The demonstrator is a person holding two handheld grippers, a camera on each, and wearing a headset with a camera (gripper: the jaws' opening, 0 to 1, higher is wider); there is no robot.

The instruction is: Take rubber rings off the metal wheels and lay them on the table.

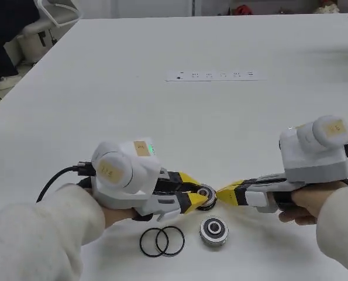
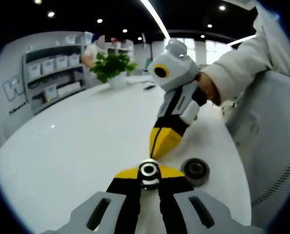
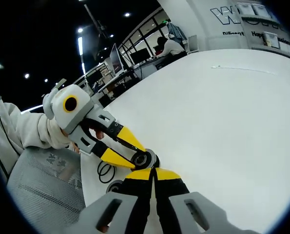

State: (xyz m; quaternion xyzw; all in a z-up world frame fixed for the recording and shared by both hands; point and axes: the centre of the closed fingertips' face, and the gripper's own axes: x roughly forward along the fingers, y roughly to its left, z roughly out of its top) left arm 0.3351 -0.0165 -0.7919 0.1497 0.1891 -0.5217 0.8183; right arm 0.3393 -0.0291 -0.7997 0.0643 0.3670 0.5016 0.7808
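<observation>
My left gripper [image 1: 202,199] is shut on a small metal wheel [image 1: 207,194], held just above the table; in the left gripper view the wheel [image 2: 148,170] sits between my yellow fingertips. My right gripper [image 1: 221,194] comes in from the right, shut, with its tips against that wheel's rim [image 3: 144,159]; I cannot tell whether it pinches a rubber ring. A second wheel [image 1: 213,230] lies flat on the table just in front. Two black rubber rings [image 1: 162,241] lie overlapping to its left.
The white table [image 1: 179,129] stretches far ahead, with a flush socket strip [image 1: 212,75] in its middle. A black cable [image 1: 54,181] trails left from the left gripper. A chair [image 1: 45,17] stands at the far left corner. A potted plant [image 2: 113,66] stands at one end.
</observation>
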